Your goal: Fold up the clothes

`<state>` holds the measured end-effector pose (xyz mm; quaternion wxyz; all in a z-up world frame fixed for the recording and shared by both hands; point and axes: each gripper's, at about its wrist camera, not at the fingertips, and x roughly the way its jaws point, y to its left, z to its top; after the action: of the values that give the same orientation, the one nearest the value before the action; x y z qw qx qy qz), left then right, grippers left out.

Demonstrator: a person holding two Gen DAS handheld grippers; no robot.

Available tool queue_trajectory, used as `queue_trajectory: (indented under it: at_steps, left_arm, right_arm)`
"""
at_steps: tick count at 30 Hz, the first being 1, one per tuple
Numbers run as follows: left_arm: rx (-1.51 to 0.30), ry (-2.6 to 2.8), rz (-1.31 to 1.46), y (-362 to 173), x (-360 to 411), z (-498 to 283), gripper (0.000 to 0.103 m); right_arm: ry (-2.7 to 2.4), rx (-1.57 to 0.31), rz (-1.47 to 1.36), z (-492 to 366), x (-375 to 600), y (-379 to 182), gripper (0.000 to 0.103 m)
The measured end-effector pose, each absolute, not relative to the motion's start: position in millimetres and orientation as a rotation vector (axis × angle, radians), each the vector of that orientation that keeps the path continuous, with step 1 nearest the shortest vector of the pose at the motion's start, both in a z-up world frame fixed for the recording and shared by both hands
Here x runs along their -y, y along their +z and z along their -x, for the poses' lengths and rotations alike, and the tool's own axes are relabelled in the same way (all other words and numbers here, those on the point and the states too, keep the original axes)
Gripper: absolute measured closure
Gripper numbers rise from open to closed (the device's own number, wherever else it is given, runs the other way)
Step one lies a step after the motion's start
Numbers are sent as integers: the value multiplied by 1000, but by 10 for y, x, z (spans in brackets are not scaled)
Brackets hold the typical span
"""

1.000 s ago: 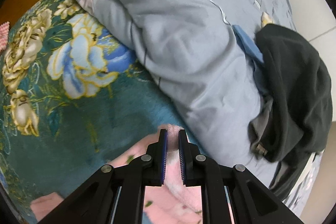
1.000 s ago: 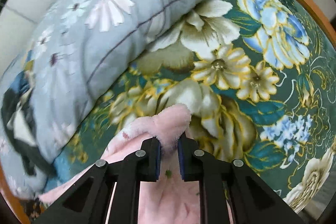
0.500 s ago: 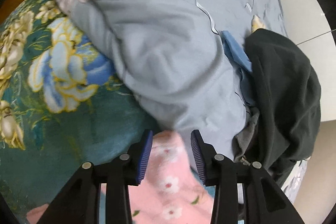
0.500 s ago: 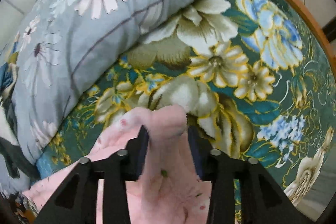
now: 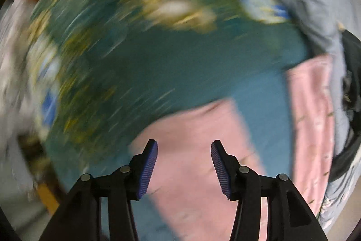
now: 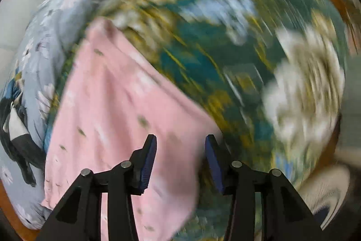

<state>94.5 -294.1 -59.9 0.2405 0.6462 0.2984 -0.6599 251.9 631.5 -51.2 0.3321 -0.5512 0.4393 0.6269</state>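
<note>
Pink fleece, the garment [image 6: 108,110], lies flat on the green floral blanket [image 6: 203,64], let go by both grippers. A second ago each pair of jaws was pressed onto a bunched pink edge; half a second ago they were parting; now the left gripper [image 5: 183,167] and right gripper [image 6: 180,162] both stand spread wide with nothing between them. Both views are smeared by motion, so the hands seem to be swinging away. My reading: one fold has just been laid down, and the next grasp point is being sought.

In the right view the garment is a long panel, its long axis running from about 6 o'clock up to 11 o'clock, its far corner pointing toward the grey quilt [image 6: 56,15]. In the left view the garment [image 5: 198,150] shows two pink strips, one under the jaws and one at 3 o'clock, both running roughly 6 to 12. Beyond, at the quilt's edge, sits a dark garment [image 5: 352,73].
</note>
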Motion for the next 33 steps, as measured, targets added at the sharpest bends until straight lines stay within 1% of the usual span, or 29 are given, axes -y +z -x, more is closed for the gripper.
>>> queue_trajectory:
  at_steps: [2, 4, 6, 11, 13, 14, 15, 16, 17, 19, 23, 25, 27, 29, 30, 32, 33]
  left_arm:
    - [-836, -1789, -1768, -657, 2964, -1095, 49]
    - [-856, -1772, -1767, -716, 2987, -1246, 49]
    - [-875, -1755, -1766, -774, 3009, -1396, 49]
    - [-923, -1712, -1763, -920, 3067, -1772, 49]
    - [-956, -1719, -1757, -977, 3053, -1808, 49]
    - [-975, -1732, -1752, -989, 3038, -1795, 49]
    - [-994, -1744, -1748, -1001, 3023, -1781, 49]
    - [-1012, -1759, -1743, -1007, 3011, -1767, 49]
    - [-1030, -1780, -1737, -1004, 3005, -1751, 49]
    - [-1070, -1817, -1721, -1003, 2998, -1720, 49]
    - [-1145, -1823, -1674, -1063, 3037, -1672, 49]
    - [-1196, -1816, -1644, -1093, 3052, -1671, 51]
    - [-1245, -1806, -1614, -1119, 3063, -1672, 58]
    - [-1274, -1790, -1588, -1118, 3057, -1686, 85]
    - [-1260, -1789, -1589, -1092, 3044, -1684, 90]
    - [-1217, -1812, -1594, -991, 3001, -1668, 94]
    - [-1210, -1828, -1587, -929, 2988, -1664, 94]
  right_arm:
    - [1615, -1225, 1408, -2757, -6207, -593, 57]
    - [1642, -1259, 1367, -2787, -6151, -582, 57]
    - [1663, -1284, 1363, -2726, -6121, -606, 54]
    - [1675, -1213, 1456, -2467, -5979, -653, 53]
    - [1665, -1185, 1487, -2452, -5952, -668, 53]
    - [1657, -1167, 1499, -2462, -5953, -665, 56]
    - [1650, -1150, 1511, -2472, -5955, -661, 70]
    - [1643, -1133, 1522, -2482, -5956, -658, 83]
    - [1635, -1116, 1533, -2492, -5958, -654, 99]
    - [1617, -1088, 1549, -2532, -5974, -648, 99]
    - [1548, -1118, 1505, -2854, -6135, -653, 99]
    - [1539, -1117, 1507, -2947, -6143, -654, 99]
    - [1535, -1117, 1508, -3033, -6138, -651, 99]
    - [1530, -1129, 1499, -3112, -6137, -650, 99]
    - [1529, -1147, 1490, -3149, -6142, -650, 99]
    - [1532, -1174, 1477, -3193, -6143, -637, 99]
    - [1537, -1186, 1471, -3205, -6141, -622, 99]
